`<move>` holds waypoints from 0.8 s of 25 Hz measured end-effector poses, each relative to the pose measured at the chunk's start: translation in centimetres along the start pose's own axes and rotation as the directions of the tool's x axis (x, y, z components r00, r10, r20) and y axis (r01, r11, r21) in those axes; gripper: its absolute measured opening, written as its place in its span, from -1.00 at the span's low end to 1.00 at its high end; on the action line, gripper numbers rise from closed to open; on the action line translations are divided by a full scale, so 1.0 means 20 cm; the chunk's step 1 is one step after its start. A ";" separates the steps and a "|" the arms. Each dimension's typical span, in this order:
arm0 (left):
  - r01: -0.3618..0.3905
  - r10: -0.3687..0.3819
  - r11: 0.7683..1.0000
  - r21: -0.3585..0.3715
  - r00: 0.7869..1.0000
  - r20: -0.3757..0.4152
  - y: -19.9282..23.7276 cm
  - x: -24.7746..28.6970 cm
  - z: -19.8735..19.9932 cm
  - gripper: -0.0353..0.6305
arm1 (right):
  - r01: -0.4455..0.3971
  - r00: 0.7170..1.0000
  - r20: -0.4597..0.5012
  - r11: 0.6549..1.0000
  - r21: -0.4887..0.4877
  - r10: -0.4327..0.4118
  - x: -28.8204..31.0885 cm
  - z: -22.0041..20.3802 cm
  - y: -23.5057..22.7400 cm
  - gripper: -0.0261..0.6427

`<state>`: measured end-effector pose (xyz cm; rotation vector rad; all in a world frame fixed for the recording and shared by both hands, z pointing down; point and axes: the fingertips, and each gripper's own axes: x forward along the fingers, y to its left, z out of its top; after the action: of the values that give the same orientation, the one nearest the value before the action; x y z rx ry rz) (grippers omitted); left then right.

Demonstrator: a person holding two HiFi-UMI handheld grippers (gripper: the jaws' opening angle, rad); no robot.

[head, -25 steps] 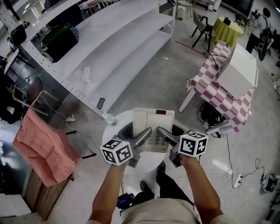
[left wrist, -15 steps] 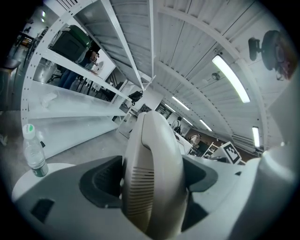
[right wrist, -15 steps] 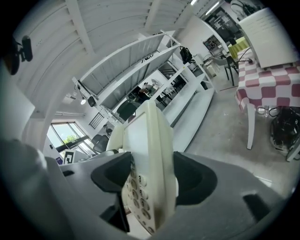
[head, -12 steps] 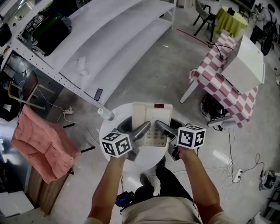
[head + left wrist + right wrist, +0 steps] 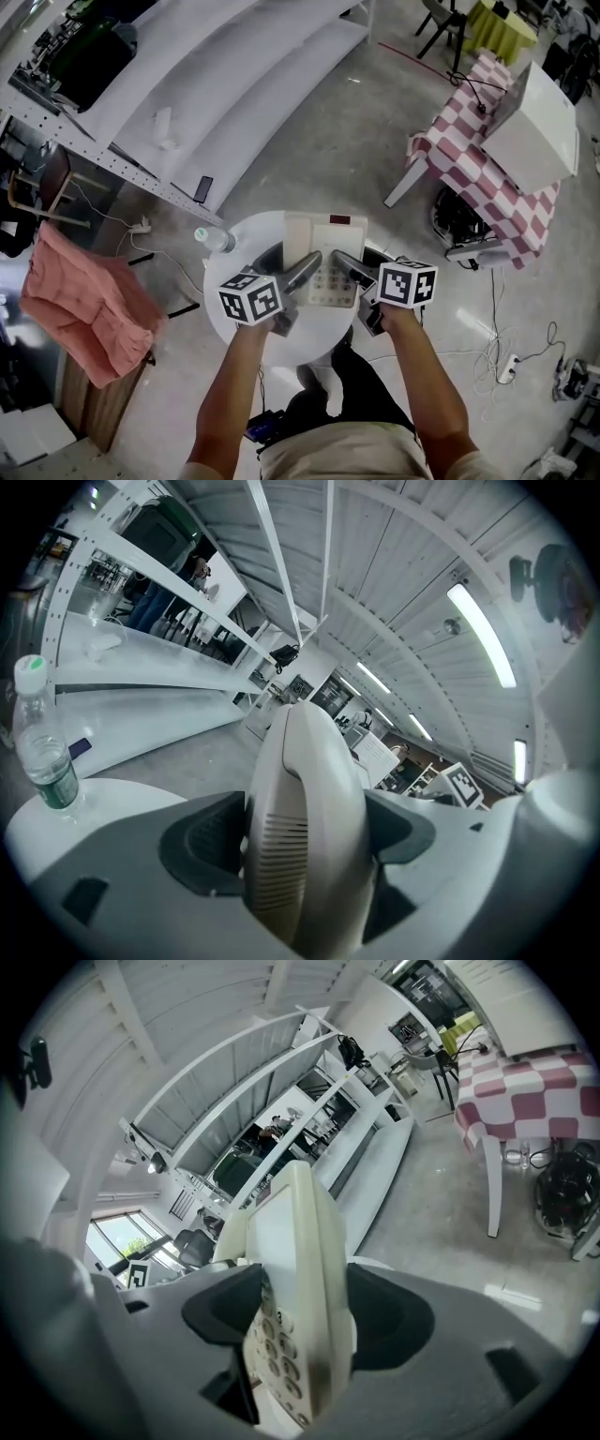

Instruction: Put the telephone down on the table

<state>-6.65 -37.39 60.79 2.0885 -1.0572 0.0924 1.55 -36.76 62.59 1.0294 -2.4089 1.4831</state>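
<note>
In the head view, your left gripper (image 5: 309,263) and right gripper (image 5: 343,262) cover the near end of the telephone (image 5: 336,234), so whether its base touches the round table (image 5: 228,274) cannot be told, and in the left gripper view the handset (image 5: 305,817) hides the telephone's body.

Water bottle (image 5: 214,238) at the tabletop's (image 5: 225,264) left edge, white shelving (image 5: 253,75) — dark slab (image 5: 202,188) on one shelf, pink cloth (image 5: 80,305), checked tablecloth (image 5: 469,164)
</note>
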 end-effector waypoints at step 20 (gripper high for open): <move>-0.049 0.042 0.996 -0.074 0.995 -0.096 0.33 0.29 -0.29 0.24 | 0.014 0.999 -0.051 0.993 0.114 -0.009 0.24 -0.17 -0.43 -0.13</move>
<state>-5.95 -39.65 71.04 1.9726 -1.0356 0.1689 2.28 -38.71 72.73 1.0130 -2.3040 1.6392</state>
